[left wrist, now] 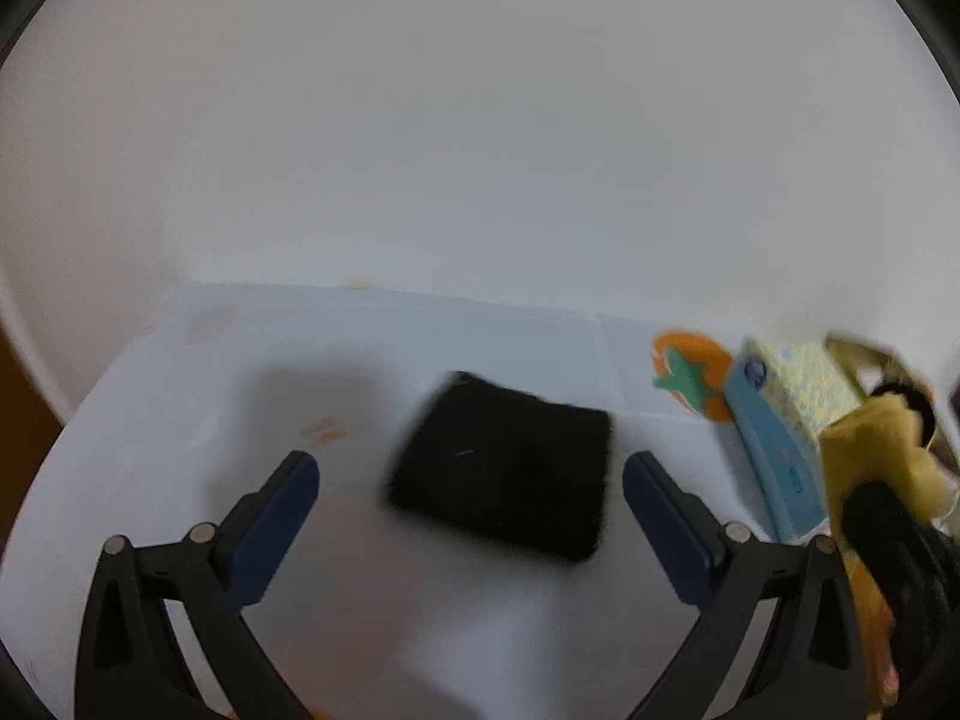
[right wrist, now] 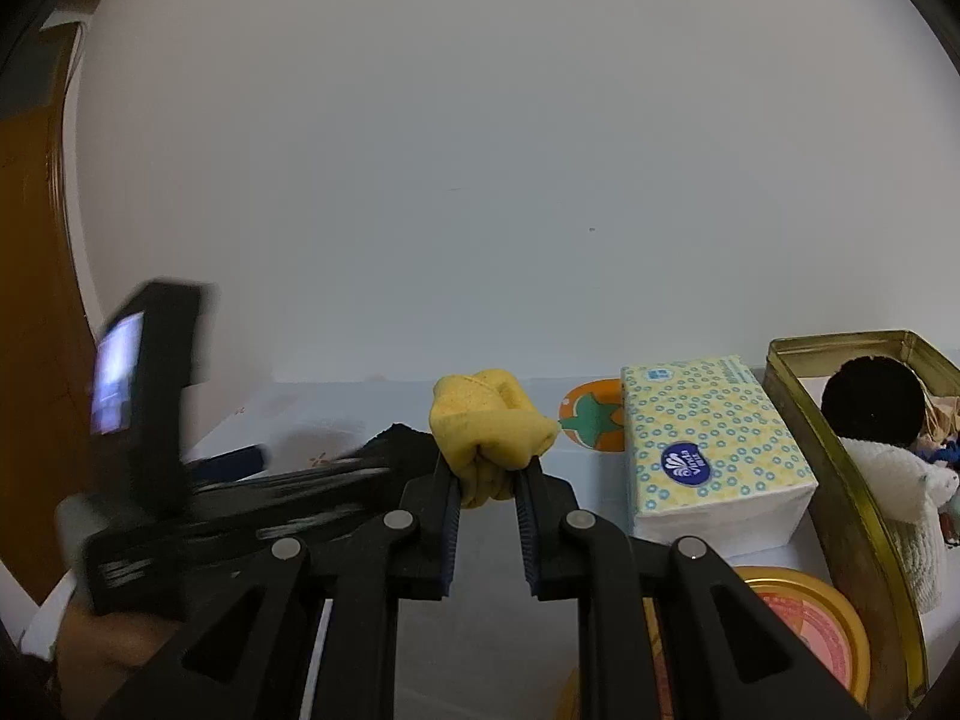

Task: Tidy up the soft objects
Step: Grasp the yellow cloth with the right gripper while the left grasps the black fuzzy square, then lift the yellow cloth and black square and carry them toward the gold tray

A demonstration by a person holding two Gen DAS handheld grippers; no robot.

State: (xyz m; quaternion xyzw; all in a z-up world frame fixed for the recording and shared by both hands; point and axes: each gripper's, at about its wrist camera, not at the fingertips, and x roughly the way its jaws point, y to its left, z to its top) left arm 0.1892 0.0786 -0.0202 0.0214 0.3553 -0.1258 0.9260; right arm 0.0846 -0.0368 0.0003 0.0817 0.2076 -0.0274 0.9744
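A folded black cloth (left wrist: 501, 465) lies flat on the white table (left wrist: 180, 396), between the spread tips of my left gripper (left wrist: 471, 471), which is open and not touching it. My right gripper (right wrist: 487, 465) is shut on a bunched yellow cloth (right wrist: 487, 423) and holds it above the table. The yellow cloth also shows at the right edge of the left wrist view (left wrist: 873, 450). A gold tin box (right wrist: 840, 450) at the right holds a black pom-pom (right wrist: 870, 399) and a white knitted item (right wrist: 900, 480).
A tissue pack (right wrist: 711, 456) stands between the yellow cloth and the tin. An orange tomato-shaped coaster (right wrist: 591, 414) lies behind it. A round gold lid (right wrist: 810, 618) lies in front of the tin. A white wall rises behind the table.
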